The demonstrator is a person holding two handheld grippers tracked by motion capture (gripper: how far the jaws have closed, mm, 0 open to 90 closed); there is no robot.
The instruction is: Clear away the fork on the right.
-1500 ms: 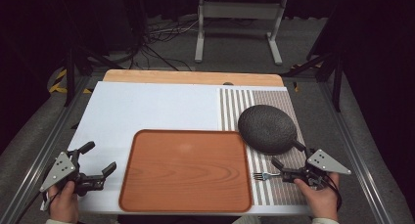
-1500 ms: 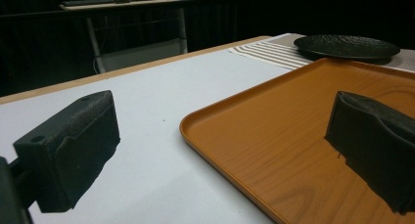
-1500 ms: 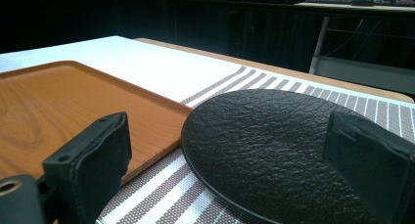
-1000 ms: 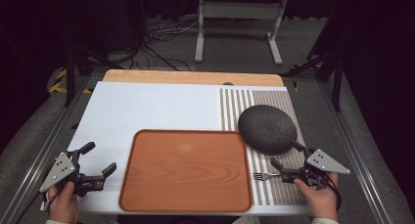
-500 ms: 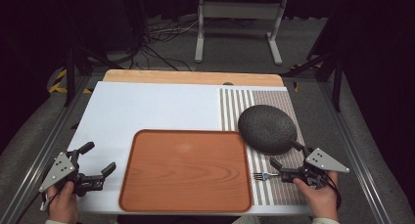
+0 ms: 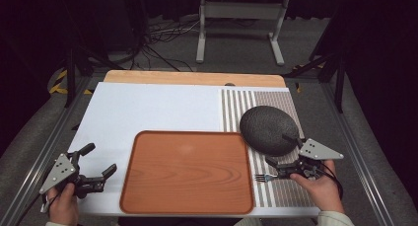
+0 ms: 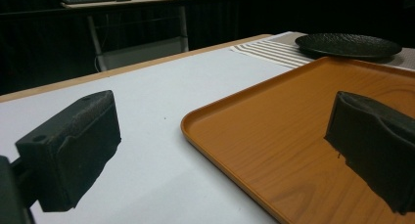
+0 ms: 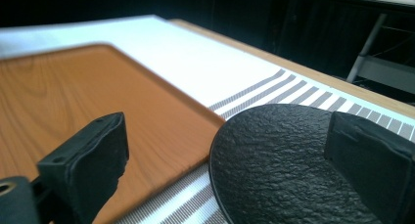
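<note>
Two spread fingers of the right gripper (image 6: pixel 282 153) flanking the black plate's (image 6: pixel 266 129) near rim, fork (image 6: pixel 263 177) just beside.

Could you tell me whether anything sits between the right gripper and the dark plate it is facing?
Nothing visible does. The right gripper is open at the near rim of the dark plate; in its own view only the plate's surface lies between the jaws. The fork lies beside it, toward the tray.

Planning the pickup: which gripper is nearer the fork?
Right. The right gripper is just right of the fork, above its handle; the left gripper sits beyond the tray.
</note>
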